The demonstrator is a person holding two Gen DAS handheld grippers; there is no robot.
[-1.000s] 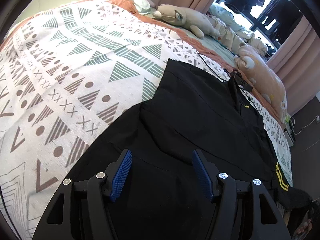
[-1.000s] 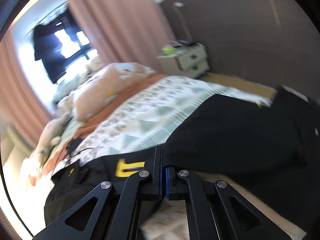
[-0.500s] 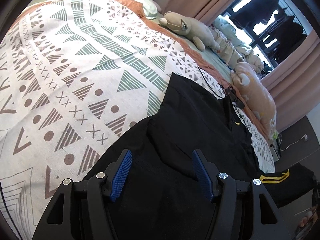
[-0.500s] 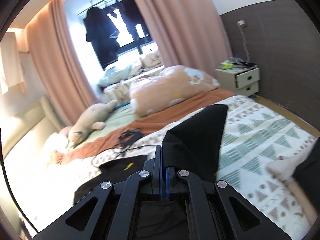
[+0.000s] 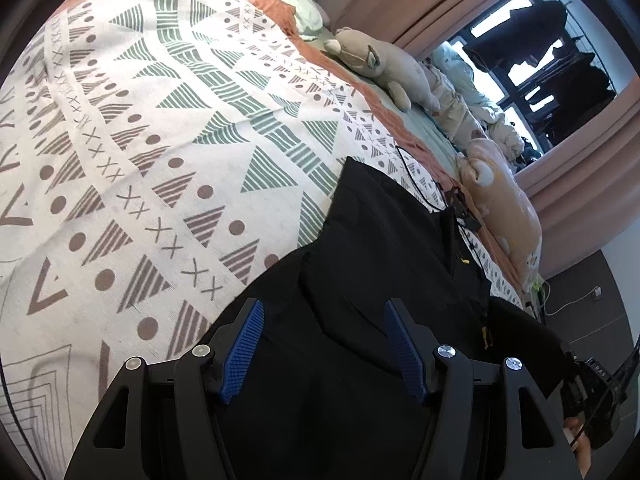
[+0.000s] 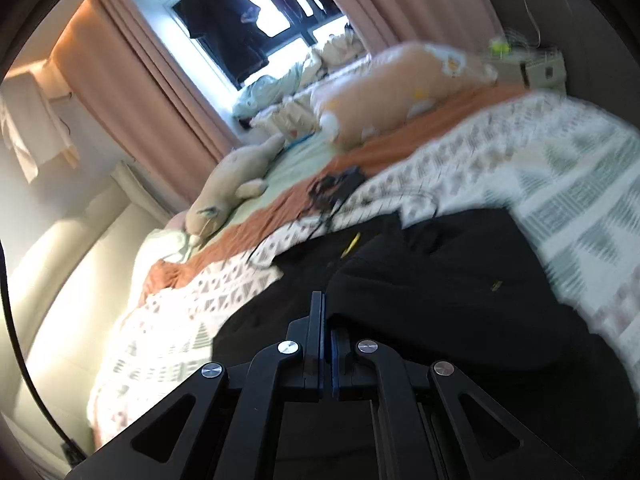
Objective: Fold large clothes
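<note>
Two grippers are in my feeds, and both sit over the same large black garment (image 5: 384,264) spread on the bed; it lies on a white bedspread printed with green and brown triangles, dots and crosses (image 5: 160,152), with its far edge reaching toward the orange-brown strip of sheet (image 6: 404,152) beyond. My left gripper (image 5: 323,346) has its blue ribbed pads (image 5: 242,350) set wide apart and nothing between them; I see it above the near part of the black cloth, though I cannot tell whether the tips touch the fabric. My right gripper (image 6: 325,320) has its fingers pressed together, and a fold of the black garment comes right up to the tips; it appears to be pinched there, with the cloth bunching up to the right of the fingers, but the view is motion-blurred. A small yellow mark (image 6: 496,286) shows on that raised fold; another thin yellow tag (image 5: 464,260) sits near the garment's far side. A thin black cable (image 5: 416,184) trails across the bedspread to a small dark device near the garment's far edge. Along the far side of the bed lie a beige plush animal (image 5: 384,68) and a larger peach-coloured plush toy (image 5: 504,208); behind them hang pink curtains (image 6: 132,80) around a bright window.
</note>
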